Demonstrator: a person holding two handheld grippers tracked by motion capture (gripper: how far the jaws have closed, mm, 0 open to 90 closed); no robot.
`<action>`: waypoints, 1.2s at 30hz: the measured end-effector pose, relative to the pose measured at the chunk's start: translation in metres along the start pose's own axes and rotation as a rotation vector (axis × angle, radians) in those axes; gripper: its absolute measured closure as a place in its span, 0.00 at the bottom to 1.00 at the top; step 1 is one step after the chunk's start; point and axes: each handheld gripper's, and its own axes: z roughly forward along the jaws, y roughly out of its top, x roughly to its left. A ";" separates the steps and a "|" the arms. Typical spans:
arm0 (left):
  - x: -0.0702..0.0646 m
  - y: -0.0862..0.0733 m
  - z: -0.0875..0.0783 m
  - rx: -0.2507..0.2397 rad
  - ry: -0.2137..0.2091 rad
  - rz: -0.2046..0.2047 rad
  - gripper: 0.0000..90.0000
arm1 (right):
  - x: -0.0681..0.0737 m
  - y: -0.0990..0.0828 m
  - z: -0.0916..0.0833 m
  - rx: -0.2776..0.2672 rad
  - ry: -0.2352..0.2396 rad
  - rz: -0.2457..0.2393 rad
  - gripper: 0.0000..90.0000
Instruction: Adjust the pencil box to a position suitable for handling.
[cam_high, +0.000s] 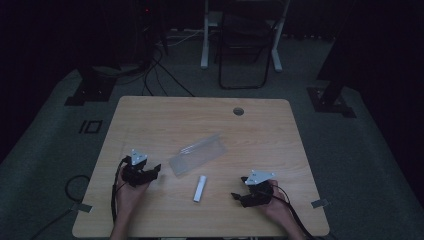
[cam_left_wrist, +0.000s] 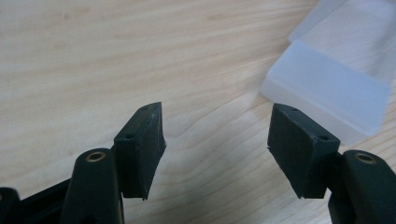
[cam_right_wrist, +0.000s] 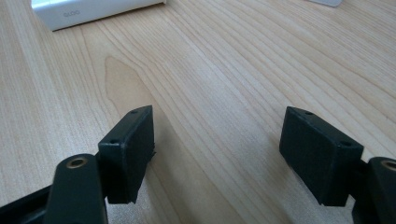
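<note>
Light-wood rectangular table (cam_high: 150, 115) with a round cable hole (cam_high: 238, 111) near its far edge fills the middle of the high view, standing on dark grey carpet in a dim room. A translucent frosted plastic case (cam_high: 197, 154) lies open near the table's centre, and a small white rectangular bar (cam_high: 200, 188) lies just in front of it, apart from it. The left gripper (cam_high: 154, 171), black with a grey three-cornered plate, rests low over the table at the left, held by the person's left hand (cam_high: 129, 192), its tips pointing toward the case. The right gripper (cam_high: 235, 195) sits at the right in the right hand (cam_high: 272, 202), pointing toward the white bar but apart from it. A folding chair (cam_high: 245, 45) and cables (cam_high: 160, 70) show on the floor beyond the table.

Left gripper view: the two black jaws of the left gripper (cam_left_wrist: 217, 140) stand wide apart with bare wood grain between them, gripping nothing. The frosted case (cam_left_wrist: 327, 91) lies just beyond the right-hand jaw, whose tip overlaps its near edge in this view; whether they touch cannot be told.

Right gripper view: the right gripper (cam_right_wrist: 217, 144) likewise has its jaws spread wide and empty over the table. The white bar (cam_right_wrist: 88, 11) lies at the upper left, well ahead of the jaws, with faint grey lettering on its side too small to read.
</note>
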 end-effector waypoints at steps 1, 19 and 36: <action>-0.003 0.003 -0.002 -0.005 -0.006 0.007 0.40 | 0.000 0.000 0.000 0.000 0.000 0.000 0.29; -0.022 0.024 -0.005 -0.047 -0.063 0.103 0.41 | -0.002 0.000 0.000 0.007 -0.016 0.014 0.24; -0.036 0.042 0.009 -0.042 -0.134 0.171 0.49 | -0.007 -0.003 -0.003 0.008 -0.026 0.026 0.24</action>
